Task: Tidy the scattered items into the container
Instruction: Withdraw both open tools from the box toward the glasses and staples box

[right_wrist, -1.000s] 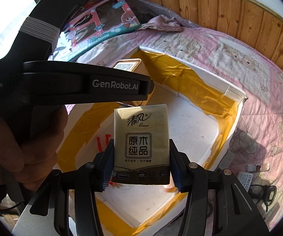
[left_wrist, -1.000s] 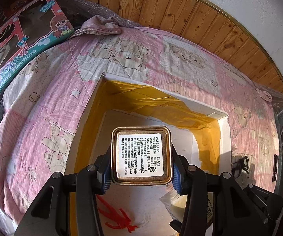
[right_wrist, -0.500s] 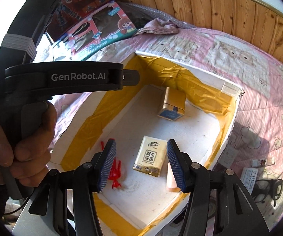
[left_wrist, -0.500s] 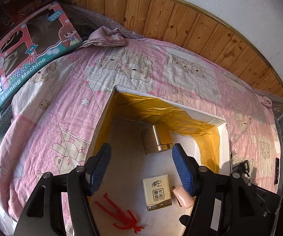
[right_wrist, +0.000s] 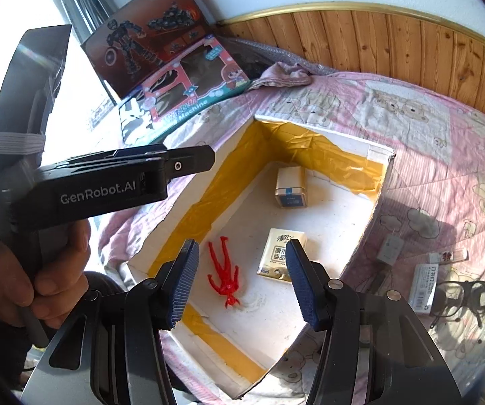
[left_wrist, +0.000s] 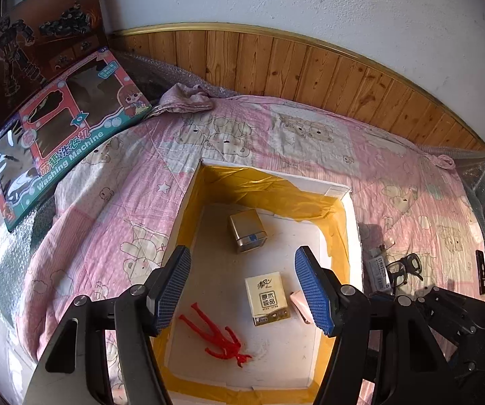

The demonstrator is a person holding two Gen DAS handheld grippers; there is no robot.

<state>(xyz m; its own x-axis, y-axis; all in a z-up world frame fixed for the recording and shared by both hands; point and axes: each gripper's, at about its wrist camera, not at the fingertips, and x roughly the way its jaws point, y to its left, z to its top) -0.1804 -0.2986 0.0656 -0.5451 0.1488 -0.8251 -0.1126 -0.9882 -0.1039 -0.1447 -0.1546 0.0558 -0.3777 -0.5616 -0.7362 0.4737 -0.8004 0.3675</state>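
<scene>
we hold both grippers above the white foam container (left_wrist: 350, 222), which sits on the pink bear-print quilt (left_wrist: 114, 209) with its inner walls lined in yellow tape. the left gripper (left_wrist: 242, 287) has its jaws spread wide with nothing between the blue pads, and the right gripper (right_wrist: 239, 283) is likewise wide and empty. we judge this posture as a clearance position: raised over the opening, neither tool touches the walls or the contents.

four items lie on the container floor. the gold tin (left_wrist: 247, 231) rests near the far wall, tilted on one edge. the tissue pack (left_wrist: 267, 298) lies flat near the middle, printed face up. a pink item (left_wrist: 300, 303) lies just beside the pack, partly hidden by the left gripper's right pad, so we cannot identify it. the red toy figure (left_wrist: 219, 335) lies near the front wall, well apart from the tin. the items are spread out rather than stacked, which leaves open floor for more.

items remain on the quilt to the right of the container: black glasses (right_wrist: 461, 298), a small labelled box (right_wrist: 424, 285), a grey flat item (right_wrist: 391, 248) near the container wall, and a thin tube-like item (right_wrist: 450, 256). we judge the task as partly done. the right gripper is the nearer tool for these. the glasses likely call for a grasp on the frame, since the lenses and folded arms offer little flat surface.
</scene>
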